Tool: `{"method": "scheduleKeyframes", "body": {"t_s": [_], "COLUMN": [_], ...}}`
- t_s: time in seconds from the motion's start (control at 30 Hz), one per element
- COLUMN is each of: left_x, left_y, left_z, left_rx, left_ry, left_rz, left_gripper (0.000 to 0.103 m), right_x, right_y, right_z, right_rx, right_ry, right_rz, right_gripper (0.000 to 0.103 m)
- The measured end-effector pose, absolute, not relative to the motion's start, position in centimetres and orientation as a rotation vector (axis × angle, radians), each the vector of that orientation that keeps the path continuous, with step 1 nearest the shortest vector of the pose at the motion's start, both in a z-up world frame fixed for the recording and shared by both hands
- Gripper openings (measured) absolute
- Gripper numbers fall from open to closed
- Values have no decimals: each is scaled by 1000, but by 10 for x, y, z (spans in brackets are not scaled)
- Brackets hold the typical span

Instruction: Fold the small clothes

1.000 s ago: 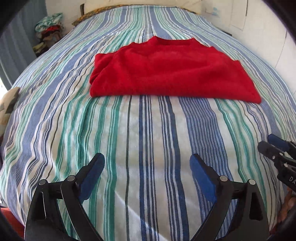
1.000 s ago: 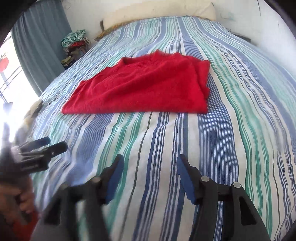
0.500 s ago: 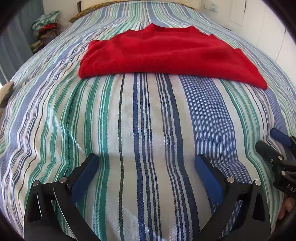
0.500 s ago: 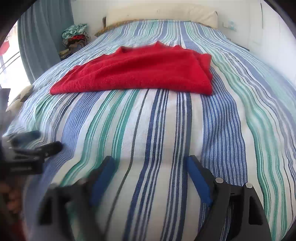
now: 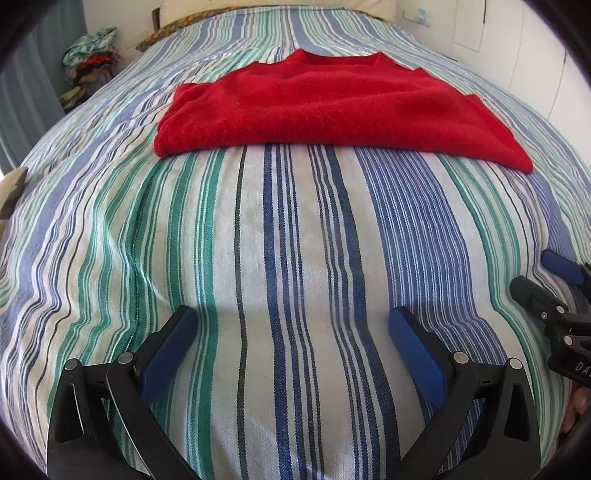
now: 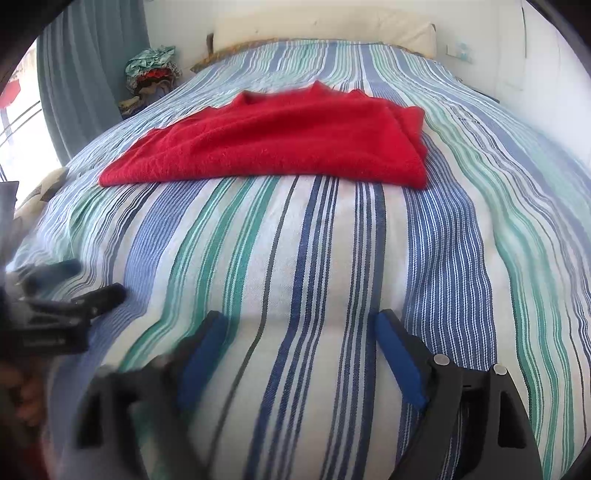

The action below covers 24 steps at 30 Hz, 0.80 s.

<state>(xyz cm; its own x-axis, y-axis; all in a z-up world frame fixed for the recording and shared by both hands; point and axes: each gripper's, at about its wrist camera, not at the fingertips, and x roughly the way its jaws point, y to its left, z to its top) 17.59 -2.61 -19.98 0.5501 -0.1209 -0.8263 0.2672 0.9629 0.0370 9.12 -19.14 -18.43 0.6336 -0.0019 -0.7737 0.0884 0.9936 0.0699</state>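
Observation:
A red knit sweater (image 5: 332,110) lies folded flat on the striped bedspread (image 5: 295,240), its collar toward the headboard. It also shows in the right wrist view (image 6: 280,144). My left gripper (image 5: 291,325) is open and empty, low over the bedspread well short of the sweater's near edge. My right gripper (image 6: 299,328) is open and empty, also short of the sweater. The right gripper shows at the right edge of the left wrist view (image 5: 554,291). The left gripper shows blurred at the left of the right wrist view (image 6: 66,288).
A pile of clothes (image 6: 153,74) sits at the far left beside a grey curtain (image 6: 88,74). A pillow (image 6: 325,29) lies at the headboard. A white wall (image 5: 517,48) runs along the right side of the bed.
Both grippers dropped low over the bedspread and stayed open. The sweater has not moved. In the last half second the views tilted back up a little.

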Motion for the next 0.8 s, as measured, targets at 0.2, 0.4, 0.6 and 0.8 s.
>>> {"method": "scheduleKeyframes", "body": {"t_s": [0.2,0.4,0.6,0.8], "left_x": [175,176,177,180], "left_y": [-28,-28,-29,-29], "left_z": [-201,-202,-203,-203], "left_rx": [181,184,184,191], "left_ry": [958,963,966,981], "left_rz": [-231,-234,-237,-242], "left_gripper": [102,102,102,102], "right_x": [93,95,96,97], "right_y": [-185,-181,-179,-180], "right_z": [-185,-186,-188,-188], "right_rx": [64,29,11,16], "right_ry": [900,914,919,925], "right_rz": [-75,-102,-119,-116], "right_gripper": [83,84,86,89]}}
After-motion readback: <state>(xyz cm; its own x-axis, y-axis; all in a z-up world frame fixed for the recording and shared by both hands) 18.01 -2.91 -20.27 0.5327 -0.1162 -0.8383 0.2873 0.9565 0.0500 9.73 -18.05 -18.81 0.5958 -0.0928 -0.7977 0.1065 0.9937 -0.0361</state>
